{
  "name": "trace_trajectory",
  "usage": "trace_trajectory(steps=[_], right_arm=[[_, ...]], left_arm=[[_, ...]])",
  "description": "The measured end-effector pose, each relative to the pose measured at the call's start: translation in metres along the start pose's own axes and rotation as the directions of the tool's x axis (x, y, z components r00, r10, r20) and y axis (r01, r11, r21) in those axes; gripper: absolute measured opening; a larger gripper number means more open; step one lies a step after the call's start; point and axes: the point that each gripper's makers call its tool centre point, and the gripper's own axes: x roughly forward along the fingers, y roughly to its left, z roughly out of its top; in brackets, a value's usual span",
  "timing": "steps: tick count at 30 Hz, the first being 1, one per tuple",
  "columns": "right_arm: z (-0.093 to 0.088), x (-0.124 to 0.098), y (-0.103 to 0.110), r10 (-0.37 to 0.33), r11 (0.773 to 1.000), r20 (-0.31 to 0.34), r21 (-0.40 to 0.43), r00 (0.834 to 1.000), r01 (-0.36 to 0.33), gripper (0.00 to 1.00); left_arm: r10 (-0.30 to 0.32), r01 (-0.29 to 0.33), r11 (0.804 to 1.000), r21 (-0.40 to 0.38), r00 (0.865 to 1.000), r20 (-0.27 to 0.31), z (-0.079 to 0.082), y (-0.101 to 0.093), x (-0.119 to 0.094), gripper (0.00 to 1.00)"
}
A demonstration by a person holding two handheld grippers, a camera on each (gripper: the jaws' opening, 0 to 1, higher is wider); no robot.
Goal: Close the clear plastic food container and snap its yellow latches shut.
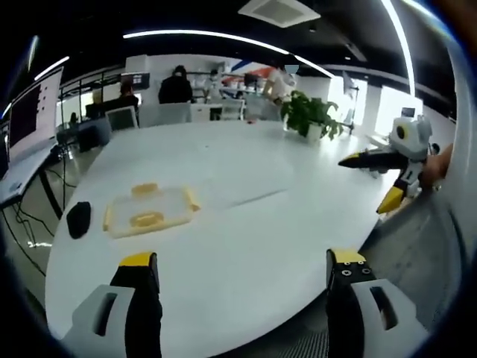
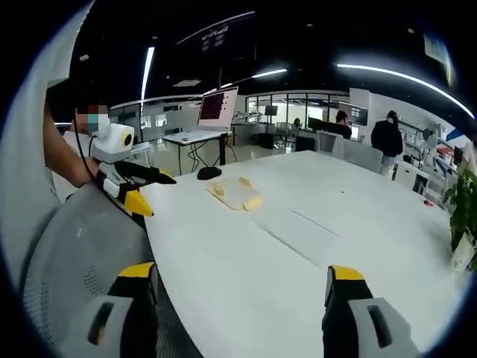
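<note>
Left gripper view looked across a large white table (image 1: 246, 224), and the left gripper (image 1: 242, 272) hovered over its near edge with both yellow-tipped jaws spread wide and nothing between them. The clear plastic food container (image 1: 149, 211) lay flat on the table, well ahead of the jaws and toward the left; its yellow latches (image 1: 146, 219) showed along its sides, but whether the lid was seated could not be told at that distance. A black computer mouse (image 1: 77, 218) sat just left of the container near the table's edge. A potted plant (image 1: 313, 115) stood on the far side of the table.

In the right gripper view, the right gripper (image 2: 238, 280) was also held wide apart and empty, over the table edge beside a grey mesh chair back (image 2: 74, 261). The container (image 2: 237, 192) appeared far ahead on the table, with the mouse (image 2: 209, 173) beyond it. The left gripper (image 2: 149, 190) entered from the left, held in a person's hand, its jaws parted and holding nothing
</note>
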Motion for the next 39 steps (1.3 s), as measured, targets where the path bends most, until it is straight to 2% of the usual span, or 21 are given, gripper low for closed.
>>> trace_trajectory(steps=[8,13,18,21,25,29,32,39], right_arm=[[0.002,0.013,0.005,0.027,1.0,0.0,-0.005,1.0,-0.027,0.92],[0.009,0.02,0.0,0.019,1.0,0.011,0.016,1.0,-0.02,0.91],[0.013,0.029,0.002,0.028,1.0,0.002,0.003,1.0,-0.028,0.9],[0.017,0.032,0.004,0.062,0.998,0.007,0.017,0.998,-0.062,0.89],[0.018,0.036,0.004,0.072,0.997,-0.009,-0.002,0.997,-0.072,0.88],[0.024,0.042,0.0,0.072,0.997,-0.013,-0.011,0.997,-0.072,0.87],[0.031,0.046,0.002,0.091,0.996,0.009,0.004,0.996,-0.091,0.88],[0.04,0.056,0.0,0.107,0.994,-0.014,-0.031,0.994,-0.107,0.85]], left_arm=[[-0.013,0.013,1.0,0.015,1.0,-0.008,0.003,0.008,-0.002,0.91],[-0.015,0.015,0.999,0.037,1.0,-0.013,0.003,0.013,-0.003,0.9],[-0.01,0.01,0.999,0.041,1.0,-0.007,0.005,0.024,-0.003,0.9],[-0.008,0.009,0.999,0.05,1.0,-0.01,0.007,0.029,-0.004,0.9],[-0.007,0.008,0.998,0.058,1.0,-0.008,0.009,0.036,-0.005,0.89],[0.0,0.001,0.998,0.058,1.0,-0.008,0.01,0.046,-0.004,0.89],[-0.004,0.004,0.997,0.072,1.0,-0.008,0.012,0.05,-0.004,0.89],[-0.023,0.024,0.996,0.084,1.0,-0.021,0.008,0.059,-0.001,0.88]])
